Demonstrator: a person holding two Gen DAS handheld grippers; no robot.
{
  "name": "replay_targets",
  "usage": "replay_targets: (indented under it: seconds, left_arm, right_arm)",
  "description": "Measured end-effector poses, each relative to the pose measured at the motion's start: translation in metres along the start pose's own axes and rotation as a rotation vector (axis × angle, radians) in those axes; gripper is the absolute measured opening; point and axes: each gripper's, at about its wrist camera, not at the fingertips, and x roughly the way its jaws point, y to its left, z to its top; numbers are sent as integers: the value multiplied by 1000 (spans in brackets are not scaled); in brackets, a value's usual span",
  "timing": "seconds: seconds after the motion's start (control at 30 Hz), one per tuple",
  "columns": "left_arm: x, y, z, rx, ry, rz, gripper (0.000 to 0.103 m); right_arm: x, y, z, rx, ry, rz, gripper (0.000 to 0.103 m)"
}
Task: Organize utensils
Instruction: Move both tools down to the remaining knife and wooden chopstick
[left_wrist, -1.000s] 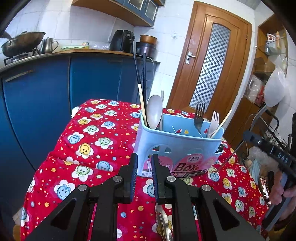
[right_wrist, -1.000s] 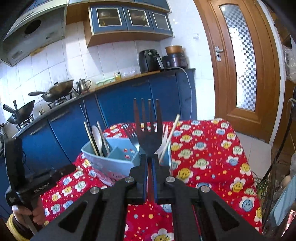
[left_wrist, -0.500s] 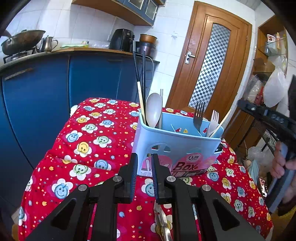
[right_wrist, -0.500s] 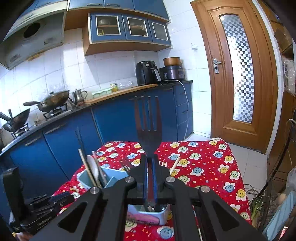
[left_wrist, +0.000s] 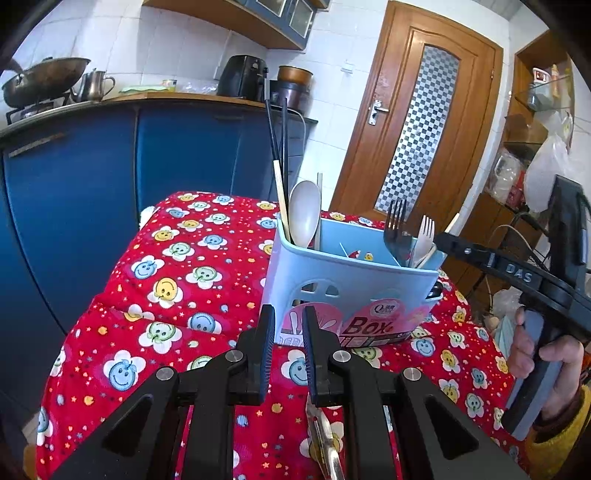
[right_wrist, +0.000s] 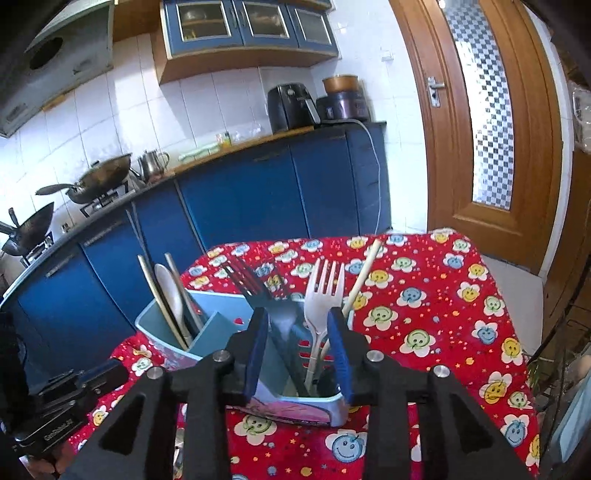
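Observation:
A light blue utensil caddy (left_wrist: 351, 280) stands on the red smiley tablecloth (left_wrist: 177, 258). Its left compartment holds a pale spoon (left_wrist: 304, 214) and chopsticks (left_wrist: 277, 147). In the right compartment stand a black fork (right_wrist: 258, 288), a white fork (right_wrist: 325, 284) and one chopstick (right_wrist: 364, 273). My right gripper (right_wrist: 297, 317) hovers over that compartment with its jaws opening. The black fork's handle stands loose between the pads. My left gripper (left_wrist: 288, 321) sits low in front of the caddy, its jaws a narrow gap apart with nothing between them.
A metal utensil (left_wrist: 325, 435) lies on the cloth under my left gripper. Blue kitchen cabinets (left_wrist: 92, 177) with woks and a kettle run behind the table. A wooden door (left_wrist: 417, 140) is at the back right. A hand (left_wrist: 543, 354) holds the right gripper.
The right gripper carried the black fork over the caddy, lowered it into the right compartment and parted its jaws. The left gripper has not moved.

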Motion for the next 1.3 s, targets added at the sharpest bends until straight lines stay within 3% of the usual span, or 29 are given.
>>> replay_targets:
  seconds: [0.67, 1.07, 1.3]
  left_arm:
    - [-32, -10, -28, 28, 117, -26, 15]
    - [-34, -17, -59, 20, 243, -58, 15]
    - [-20, -20, -72, 27, 327, -38, 15]
  right_arm:
    - [-70, 24, -63, 61, 81, 43, 38]
    - [-85, 22, -107, 122, 147, 44, 39]
    - [-83, 13, -123, 157, 172, 56, 44]
